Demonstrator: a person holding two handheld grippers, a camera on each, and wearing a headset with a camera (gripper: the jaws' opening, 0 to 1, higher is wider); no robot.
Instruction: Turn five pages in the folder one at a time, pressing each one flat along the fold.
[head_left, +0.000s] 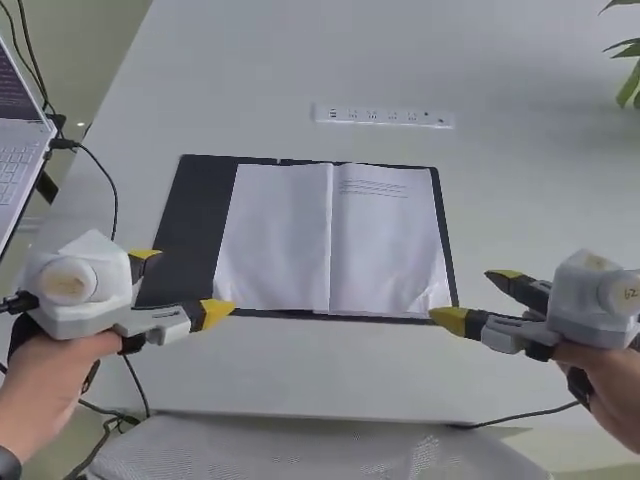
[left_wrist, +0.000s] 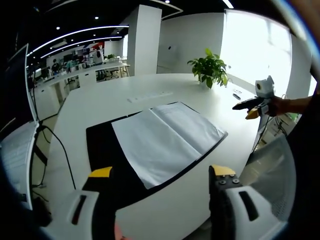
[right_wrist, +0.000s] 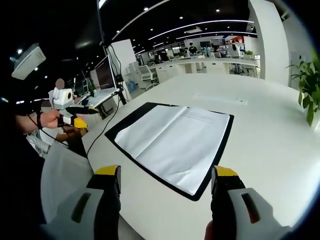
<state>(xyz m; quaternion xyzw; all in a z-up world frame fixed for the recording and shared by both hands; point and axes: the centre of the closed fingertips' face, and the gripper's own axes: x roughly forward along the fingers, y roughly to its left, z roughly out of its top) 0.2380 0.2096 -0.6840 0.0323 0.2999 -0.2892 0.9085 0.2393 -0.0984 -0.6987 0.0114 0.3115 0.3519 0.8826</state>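
A black folder (head_left: 195, 225) lies open on the white table, with white pages (head_left: 330, 240) spread flat on both sides of the fold. A few printed lines show at the top of the right page. My left gripper (head_left: 180, 283) hovers open off the folder's near left corner, holding nothing. Off the near right corner my right gripper (head_left: 478, 297) is open too, one yellow tip close to the page corner. In the left gripper view the folder (left_wrist: 165, 140) lies beyond the open jaws (left_wrist: 162, 171). The right gripper view has the folder (right_wrist: 175, 140) ahead of its spread jaws (right_wrist: 166, 171).
A white power strip (head_left: 383, 116) lies beyond the folder. A laptop (head_left: 15, 140) with a black cable (head_left: 105, 185) sits at the left edge. Plant leaves (head_left: 628, 70) show at the far right. A mesh chair back (head_left: 300, 450) stands below the table's near edge.
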